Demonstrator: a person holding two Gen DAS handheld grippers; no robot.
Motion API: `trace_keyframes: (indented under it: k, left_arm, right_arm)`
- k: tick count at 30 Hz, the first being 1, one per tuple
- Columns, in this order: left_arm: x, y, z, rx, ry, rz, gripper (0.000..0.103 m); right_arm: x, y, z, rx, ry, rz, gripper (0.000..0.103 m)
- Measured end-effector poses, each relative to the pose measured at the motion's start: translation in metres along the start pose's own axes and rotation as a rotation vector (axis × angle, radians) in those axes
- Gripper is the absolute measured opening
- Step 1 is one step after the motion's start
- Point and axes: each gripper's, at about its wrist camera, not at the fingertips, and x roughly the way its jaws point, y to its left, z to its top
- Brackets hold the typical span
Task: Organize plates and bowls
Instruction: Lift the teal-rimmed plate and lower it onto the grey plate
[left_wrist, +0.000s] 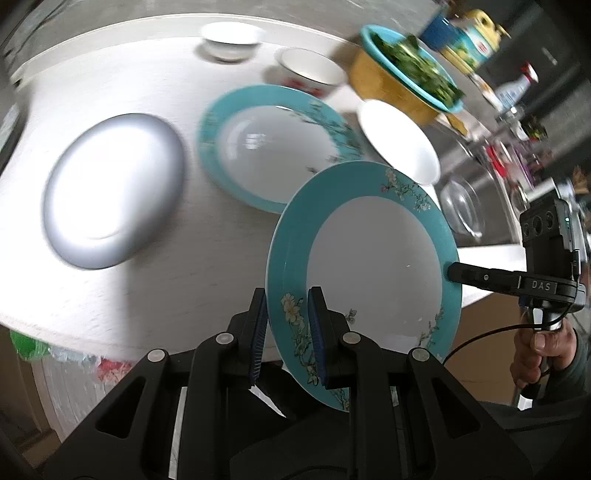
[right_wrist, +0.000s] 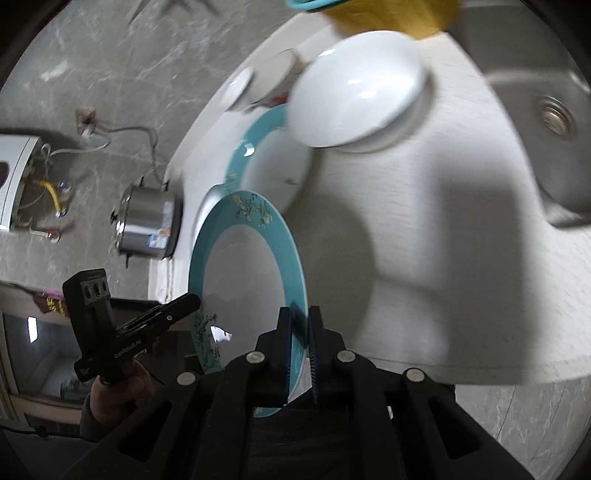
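A teal-rimmed flowered plate is held tilted in the air by both grippers. My left gripper is shut on its near rim. My right gripper is shut on the opposite rim, and shows in the left wrist view at the plate's right edge. The plate also shows in the right wrist view. A second teal-rimmed plate lies flat on the white table. A white plate lies to its left. A white bowl stands to its right.
Two small bowls stand at the table's far side. A yellow bowl with a teal basin of greens stands at the far right. A steel sink lies beyond the table. A steel pot stands on the floor.
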Motion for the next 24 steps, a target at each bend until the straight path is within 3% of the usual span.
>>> trace_keyframes:
  k: [12,24]
  left_arm:
    - [-0.052,0.149,0.017,-0.092,-0.033,0.036,0.019]
    - [-0.042,0.289,0.069,-0.069,-0.001,0.047,0.020]
  right_arm:
    - [0.093,0.092,0.027,-0.088,0.075,0.018,0.012]
    - [0.192,0.154,0.070,-0.069,0.079,-0.028,0.012]
